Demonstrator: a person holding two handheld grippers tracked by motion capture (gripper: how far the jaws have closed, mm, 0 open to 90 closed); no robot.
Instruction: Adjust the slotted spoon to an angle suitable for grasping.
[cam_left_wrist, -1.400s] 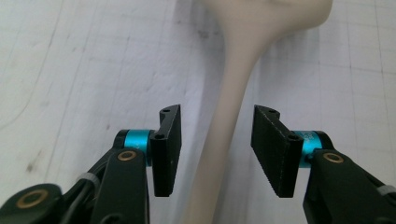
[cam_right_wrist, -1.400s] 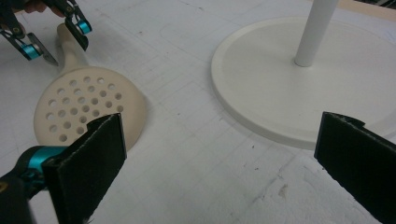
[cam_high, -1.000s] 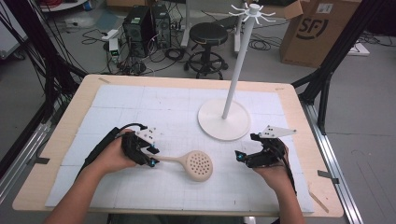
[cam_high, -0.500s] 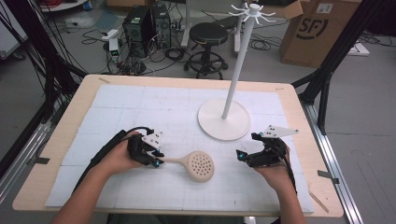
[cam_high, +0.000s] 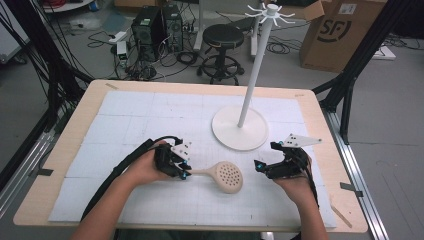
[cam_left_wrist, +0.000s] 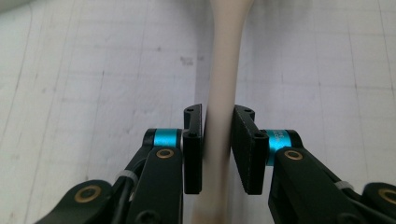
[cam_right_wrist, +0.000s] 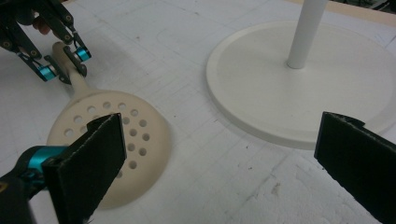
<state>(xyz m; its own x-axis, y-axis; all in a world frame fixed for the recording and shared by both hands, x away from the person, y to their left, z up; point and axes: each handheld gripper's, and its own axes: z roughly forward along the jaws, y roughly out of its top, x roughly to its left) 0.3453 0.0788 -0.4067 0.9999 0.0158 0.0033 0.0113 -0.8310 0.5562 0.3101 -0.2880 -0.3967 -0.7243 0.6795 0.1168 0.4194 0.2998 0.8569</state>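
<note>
Skimmer (cam_high: 226, 176) is lying flat on the white mat (cam_high: 150, 115) near the front edge of the tabletop (cam_high: 75, 125), about midway between its left and right edges, with its perforated round head pointing toward the right edge and its handle (cam_left_wrist: 223, 84) running toward the left. Left gripper (cam_high: 184, 168) is reaching in from the front left, and its jaws, having just been closing, are clamping the handle from both sides; in the left gripper view the black pads (cam_left_wrist: 193, 149) are pressing against the pale shaft. Right gripper (cam_high: 261, 166) is hovering just beside the head, nearer the right edge, with its jaws standing wide apart and nothing between them. Stand (cam_high: 240, 127) is sitting behind the skimmer, its round base lying toward the far right part of the mat and its pole rising upright.
</note>
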